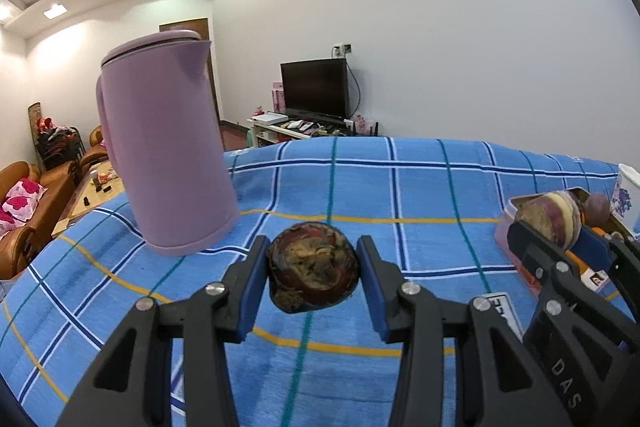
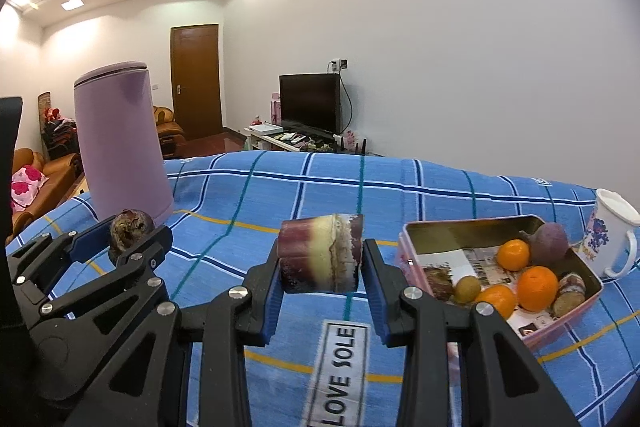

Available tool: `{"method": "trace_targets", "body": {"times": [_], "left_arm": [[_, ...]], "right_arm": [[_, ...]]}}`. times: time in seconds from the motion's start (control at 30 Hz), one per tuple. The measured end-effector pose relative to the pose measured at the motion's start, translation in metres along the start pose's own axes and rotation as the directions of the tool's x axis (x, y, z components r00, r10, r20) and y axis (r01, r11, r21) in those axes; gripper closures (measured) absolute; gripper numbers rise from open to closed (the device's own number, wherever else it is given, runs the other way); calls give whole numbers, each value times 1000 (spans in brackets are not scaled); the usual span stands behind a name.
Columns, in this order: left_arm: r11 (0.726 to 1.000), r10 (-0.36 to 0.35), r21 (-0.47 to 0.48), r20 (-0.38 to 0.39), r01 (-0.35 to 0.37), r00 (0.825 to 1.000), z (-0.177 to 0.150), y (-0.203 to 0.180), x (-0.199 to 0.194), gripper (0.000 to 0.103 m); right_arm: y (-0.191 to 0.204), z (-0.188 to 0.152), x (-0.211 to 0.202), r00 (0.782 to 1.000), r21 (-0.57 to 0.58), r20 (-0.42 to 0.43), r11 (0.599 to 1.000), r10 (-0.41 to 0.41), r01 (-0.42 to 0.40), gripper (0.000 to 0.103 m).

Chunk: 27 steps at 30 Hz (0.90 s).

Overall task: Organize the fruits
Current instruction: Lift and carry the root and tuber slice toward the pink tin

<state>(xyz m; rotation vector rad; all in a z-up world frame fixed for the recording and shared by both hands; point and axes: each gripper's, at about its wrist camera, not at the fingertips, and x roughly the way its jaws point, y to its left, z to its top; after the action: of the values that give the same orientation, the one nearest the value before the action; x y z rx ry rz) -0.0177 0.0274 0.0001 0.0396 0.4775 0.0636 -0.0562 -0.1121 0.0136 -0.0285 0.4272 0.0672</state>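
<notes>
Right now, by part:
Left tongs (image 1: 314,281): pinching a dark, wrinkled round fruit (image 1: 313,267) between the blue pads, lifted clear of the blue checked cloth (image 1: 420,187).
Round fruit, facing: its brown, puckered end faces the left wrist camera; it is too round to give a long axis.
Right tongs (image 2: 322,281): clamped on a short sugarcane piece (image 2: 322,253), pads on its two cut ends.
Sugarcane piece, axis: its long axis lies level, crosswise between the pads; purple bands at each end, a pale yellow band in the middle.
Counter: covered by the checked cloth, with a label reading LOVE SOLE (image 2: 340,371) just under the right tongs.
Pink tin (image 2: 404,251): right of the sugarcane piece, lined with newspaper, holding three oranges (image 2: 537,287), a purple fruit (image 2: 552,241), a small greenish fruit (image 2: 468,289) and brownish pieces.
Mug (image 2: 612,231): white, flowered, just beyond the tin's far right corner.
Purple kettle (image 1: 168,147): upright on the cloth at the left, beyond the left tongs.
Hard to make out: the brownish pieces in the tin; in the left wrist view the tin is mostly hidden behind the right tongs.
Cut off: both tongs' bodies run out of frame at the bottom; no hand shows.
</notes>
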Motion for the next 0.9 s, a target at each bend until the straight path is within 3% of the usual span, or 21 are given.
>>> {"method": "trace_targets", "body": {"times": [0.9], "left_arm": [[993, -105, 60, -7, 105, 994, -2, -66, -13, 57]], "right_arm": [[-61, -9, -26, 997, -11, 23, 997, -72, 72, 64]]}}
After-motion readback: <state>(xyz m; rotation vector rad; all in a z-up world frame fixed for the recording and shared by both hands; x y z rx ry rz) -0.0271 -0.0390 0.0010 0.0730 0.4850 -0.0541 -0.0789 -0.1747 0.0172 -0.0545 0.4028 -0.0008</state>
